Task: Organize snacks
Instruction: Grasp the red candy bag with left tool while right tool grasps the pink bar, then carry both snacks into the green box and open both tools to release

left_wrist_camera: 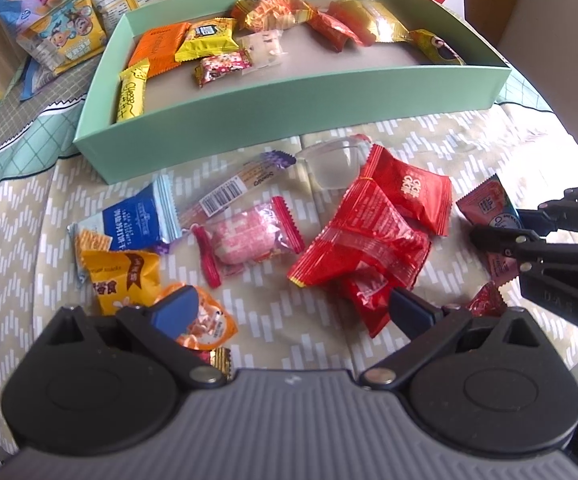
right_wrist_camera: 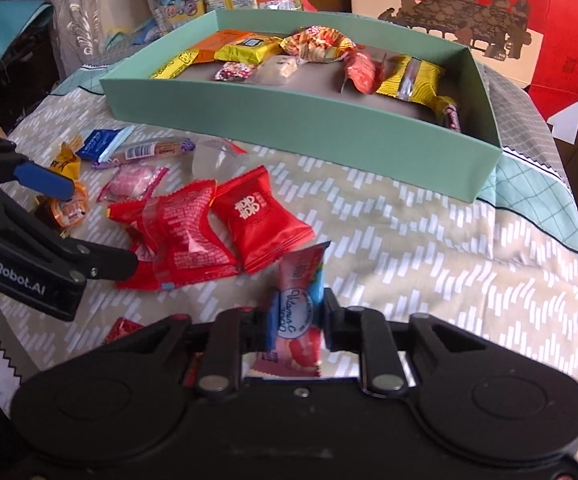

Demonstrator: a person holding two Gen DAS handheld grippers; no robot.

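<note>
The right gripper [right_wrist_camera: 295, 326] is pinching a pink-and-blue vitamin sachet [right_wrist_camera: 297, 300] between its closed fingers, the packet standing nearly upright with its printed round label facing the camera and its serrated top edge pointing toward the far side of the cloth-covered table [right_wrist_camera: 429, 248]. In the left wrist view the same sachet [left_wrist_camera: 485, 206] is showing at the right edge, gripped by the black fingers coming in from that side.

The left gripper [left_wrist_camera: 289, 312] is hanging over the loose pile with its blue-tipped fingers spread wide and nothing between them. Just beyond its fingertips two red packets [left_wrist_camera: 373, 236] are lying crumpled together, one overlapping the other. To their left a pink wrapped candy [left_wrist_camera: 249, 240] is sitting beside a blue-and-white packet [left_wrist_camera: 129, 224], with a yellow packet [left_wrist_camera: 123, 280] and an orange jelly cup [left_wrist_camera: 209, 320] nearer the left finger. A long thin stick packet [left_wrist_camera: 233, 186] and a clear plastic cup [left_wrist_camera: 335, 166], possibly a jelly, are lying farther on, close to the box wall.

Beyond the pile, toward the far edge of the table, the mint green box [left_wrist_camera: 289, 120] is holding several snacks already: orange, yellow and red-gold wrappers scattered over its floor. Behind its left corner larger cartoon snack bags [left_wrist_camera: 65, 36] are leaning.
</note>
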